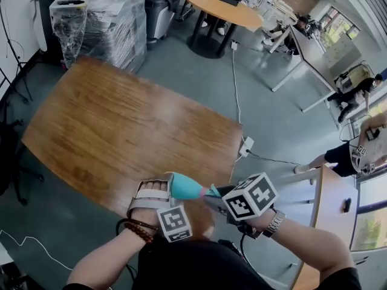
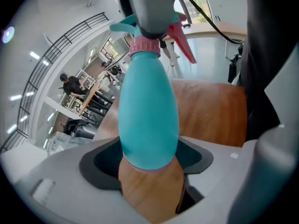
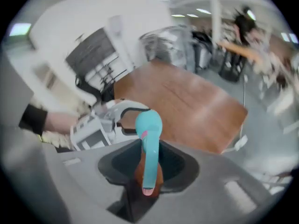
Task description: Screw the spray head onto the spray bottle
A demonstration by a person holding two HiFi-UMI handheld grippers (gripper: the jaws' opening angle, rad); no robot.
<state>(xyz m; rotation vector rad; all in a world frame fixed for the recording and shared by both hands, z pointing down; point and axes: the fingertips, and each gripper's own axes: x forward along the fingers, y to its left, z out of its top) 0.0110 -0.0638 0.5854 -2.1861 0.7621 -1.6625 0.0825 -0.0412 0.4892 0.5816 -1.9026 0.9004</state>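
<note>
Over near table [image 1: 133, 132] edge: our left gripper [image 2: 149, 164] clamps spray bottle [image 2: 148, 111] base, steadying it; we pinch spray head [image 3: 149, 129] in right gripper [image 3: 148, 171], likely for twisting collar [image 2: 145, 45] tight.

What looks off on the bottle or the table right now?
Nothing stands out. The bottle sits straight in the left tongs. The spray head, held in the right tongs, lines up with the pink collar at the bottle's neck. No spill or damage shows on the table.
</note>
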